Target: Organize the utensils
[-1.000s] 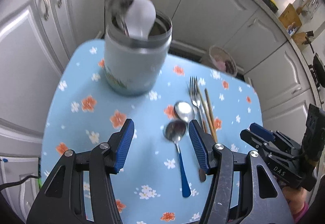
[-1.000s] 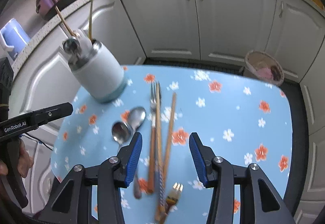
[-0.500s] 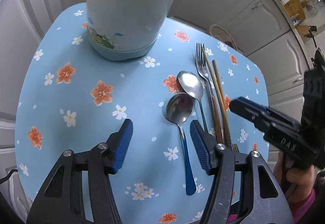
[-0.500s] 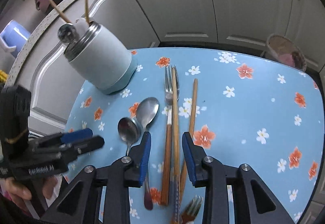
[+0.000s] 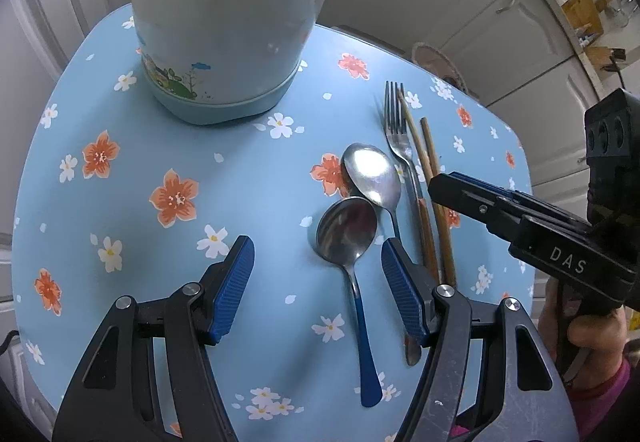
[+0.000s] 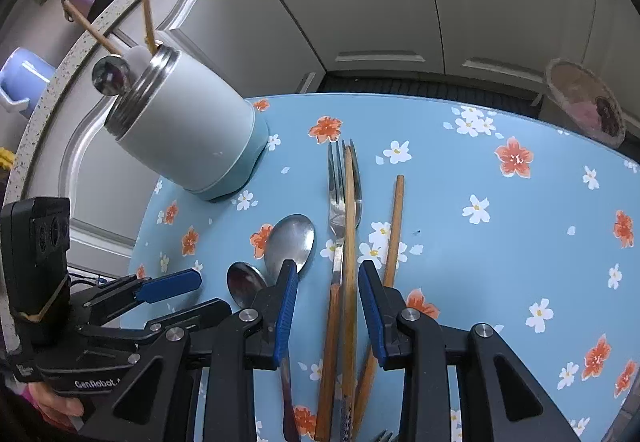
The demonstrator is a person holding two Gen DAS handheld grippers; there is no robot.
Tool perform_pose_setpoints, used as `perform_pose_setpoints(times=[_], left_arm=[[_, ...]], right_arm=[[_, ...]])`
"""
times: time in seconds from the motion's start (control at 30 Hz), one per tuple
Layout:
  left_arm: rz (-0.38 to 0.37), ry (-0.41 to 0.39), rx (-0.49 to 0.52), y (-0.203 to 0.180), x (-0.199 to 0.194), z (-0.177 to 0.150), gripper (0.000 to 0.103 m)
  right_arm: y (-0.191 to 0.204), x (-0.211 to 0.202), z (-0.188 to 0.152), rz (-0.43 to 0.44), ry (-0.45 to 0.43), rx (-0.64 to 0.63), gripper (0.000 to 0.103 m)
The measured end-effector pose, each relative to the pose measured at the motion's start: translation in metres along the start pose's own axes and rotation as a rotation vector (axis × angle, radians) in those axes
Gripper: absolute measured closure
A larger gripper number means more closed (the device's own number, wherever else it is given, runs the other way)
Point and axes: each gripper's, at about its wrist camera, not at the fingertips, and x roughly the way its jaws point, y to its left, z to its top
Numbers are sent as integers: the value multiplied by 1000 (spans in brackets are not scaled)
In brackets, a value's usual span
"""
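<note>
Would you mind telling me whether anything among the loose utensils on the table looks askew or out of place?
Yes: one chopstick lies on top of the wooden-handled fork, crossing its tines, while the other chopstick lies apart to the right. The two spoons lie bowl against bowl. Nothing looks spilled or damaged.

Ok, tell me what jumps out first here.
A row of loose cutlery lies mid-table on the blue flowered tablecloth: two steel spoons, a fork and wooden chopsticks. Behind it, at the far left, stands a pale blue steel-rimmed canister already holding utensils.
</note>
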Motion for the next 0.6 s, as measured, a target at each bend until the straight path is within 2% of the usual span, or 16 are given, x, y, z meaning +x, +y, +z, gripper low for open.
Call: perform_pose_setpoints(times=[0.23,0.33,0.37,0.6], left_arm=[[48,4,-34,-7,9,3,34],[68,2,-32,-12,11,4,34],[71,3,-34,-12,11,4,34],[86,9,-50,-17,14,9,34]], right_arm=[[-2,12,3,12,28,-19,72],[1,16,2,-35,40,-54,90],[1,16,1,-39,40,-63,92],[-20,5,-8,-24,23,-27,94]])
